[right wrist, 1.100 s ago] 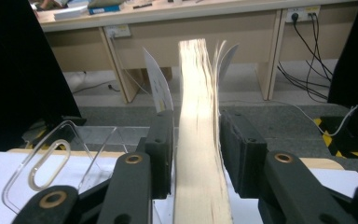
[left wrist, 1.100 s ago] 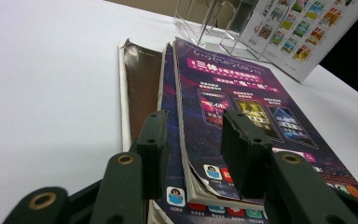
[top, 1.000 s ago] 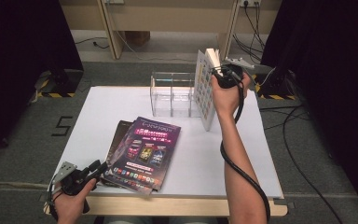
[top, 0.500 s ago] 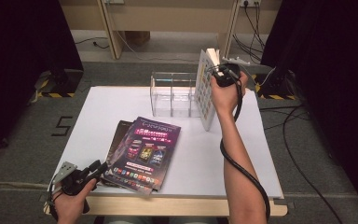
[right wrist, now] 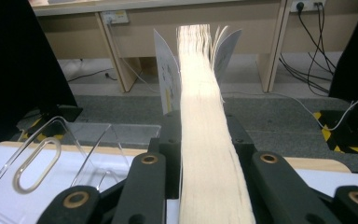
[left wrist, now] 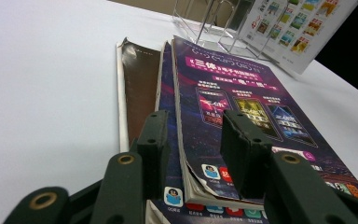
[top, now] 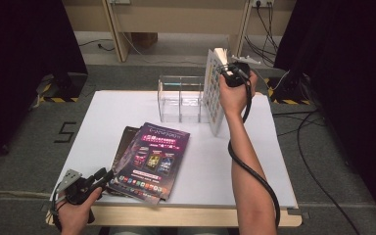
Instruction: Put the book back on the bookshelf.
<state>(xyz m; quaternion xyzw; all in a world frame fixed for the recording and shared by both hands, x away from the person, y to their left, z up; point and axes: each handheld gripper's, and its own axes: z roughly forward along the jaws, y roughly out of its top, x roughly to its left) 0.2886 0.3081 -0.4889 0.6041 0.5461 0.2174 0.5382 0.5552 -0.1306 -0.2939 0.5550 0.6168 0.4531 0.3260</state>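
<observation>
On the white table (top: 274, 161), right tool (top: 225, 73) clamps upright magazine (top: 214, 93).

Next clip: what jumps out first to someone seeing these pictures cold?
The white magazine stands on edge at the table's far right, clamped at its top by the right gripper, whose jaws have just closed on it beside the clear acrylic rack. Near the front left, the left gripper straddles the edge of the purple magazine stack.

Count of items: three magazines, namely one white magazine (top: 214, 93) upright at far right and two flat ones near left, purple (top: 152, 160) over dark (top: 123, 147); one clear rack (top: 182, 98); one table (top: 269, 161); two grippers.
</observation>
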